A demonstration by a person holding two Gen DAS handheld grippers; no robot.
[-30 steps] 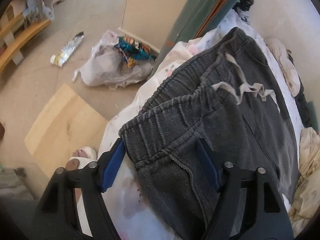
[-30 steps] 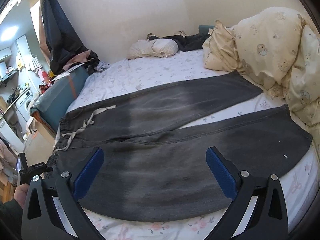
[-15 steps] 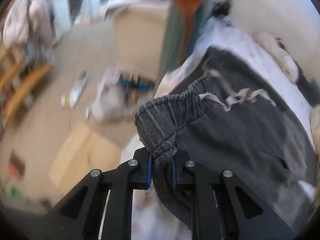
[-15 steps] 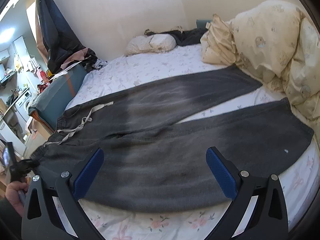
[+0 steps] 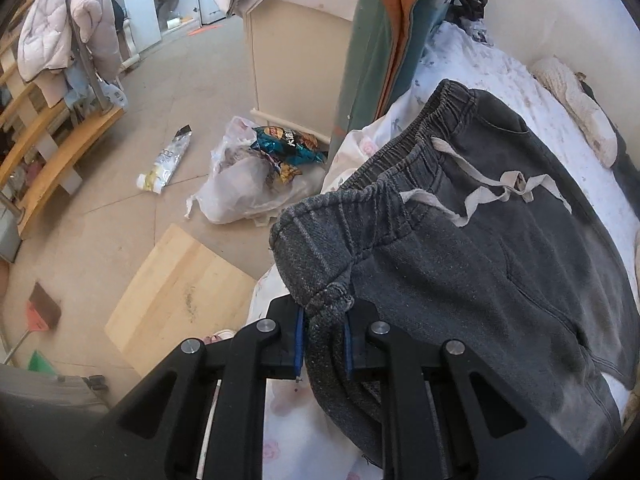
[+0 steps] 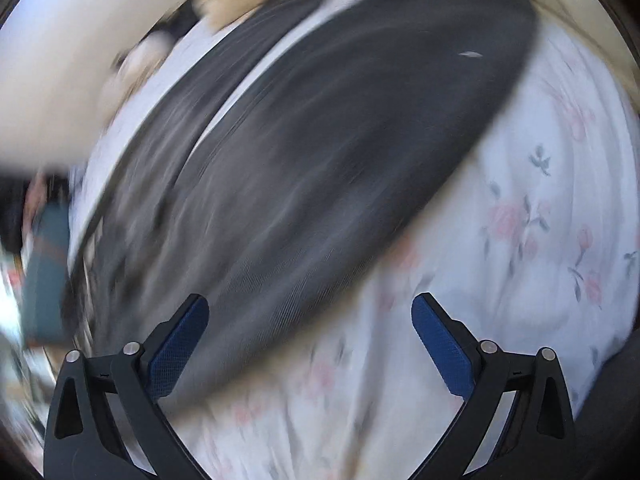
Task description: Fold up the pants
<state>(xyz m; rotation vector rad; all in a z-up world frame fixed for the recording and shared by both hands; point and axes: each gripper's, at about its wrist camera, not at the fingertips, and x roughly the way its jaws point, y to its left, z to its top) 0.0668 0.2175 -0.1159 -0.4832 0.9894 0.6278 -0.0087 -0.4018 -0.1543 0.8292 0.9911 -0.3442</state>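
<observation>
Dark grey pants [image 5: 492, 248] with an elastic waistband and a pale drawstring [image 5: 476, 184] lie on a floral bed sheet [image 5: 296, 444]. My left gripper [image 5: 323, 334] is shut on the near corner of the waistband and lifts it off the bed edge. In the blurred right wrist view the near pant leg [image 6: 320, 160] runs diagonally across the sheet [image 6: 520, 240]. My right gripper [image 6: 310, 330] is open and empty, low over the leg's near edge.
Beside the bed are a bare floor with a white trash bag [image 5: 248, 180], a wooden board [image 5: 176, 292], a foil wrapper [image 5: 166, 160] and a cream cabinet [image 5: 296, 48]. A green-orange mat [image 5: 384, 40] leans at the bed's corner. A pillow [image 5: 572, 108] lies far back.
My left gripper closed on the waistband corner and raised it. My right gripper, still open, swung fast down toward the near pant leg, blurring its view.
</observation>
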